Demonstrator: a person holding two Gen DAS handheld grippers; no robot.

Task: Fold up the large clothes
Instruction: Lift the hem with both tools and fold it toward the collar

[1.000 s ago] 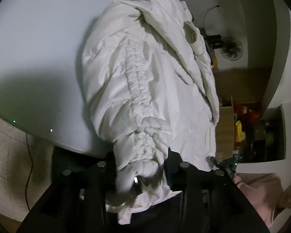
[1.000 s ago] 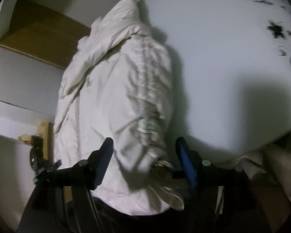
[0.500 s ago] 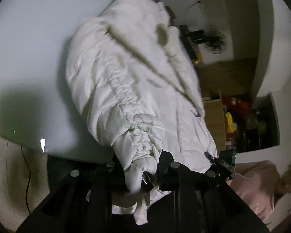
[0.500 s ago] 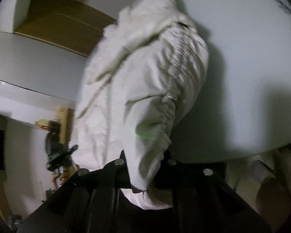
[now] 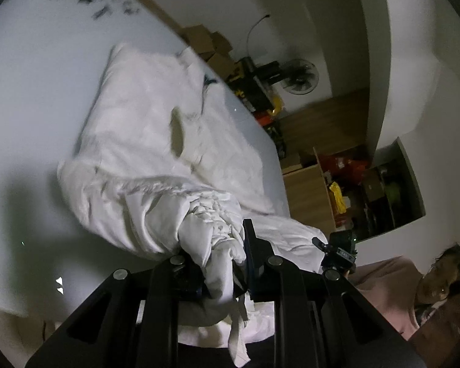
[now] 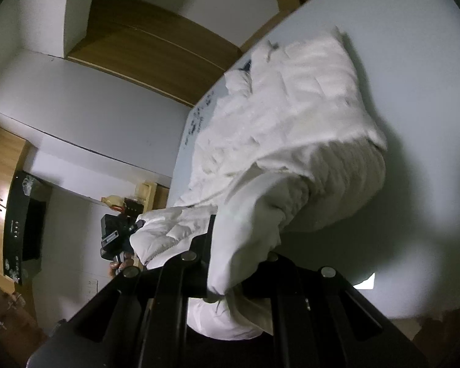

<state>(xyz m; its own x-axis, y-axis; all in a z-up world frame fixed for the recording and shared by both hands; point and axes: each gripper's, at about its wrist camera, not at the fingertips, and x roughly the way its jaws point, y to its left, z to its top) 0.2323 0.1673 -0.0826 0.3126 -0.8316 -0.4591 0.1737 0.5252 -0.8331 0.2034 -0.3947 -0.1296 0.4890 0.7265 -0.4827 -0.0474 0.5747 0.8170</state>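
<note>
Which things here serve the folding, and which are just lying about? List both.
Job: white padded jacket; left gripper and right gripper, each shut on it; white table.
Lying about: fan; cardboard boxes; shelf clutter.

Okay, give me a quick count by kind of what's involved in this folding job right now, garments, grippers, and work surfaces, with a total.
Garments: 1, the white puffer jacket
Grippers: 2, the left gripper and the right gripper, each shut on a bunched sleeve end of the jacket
Work surfaces: 1, the white table
Total: 4
</note>
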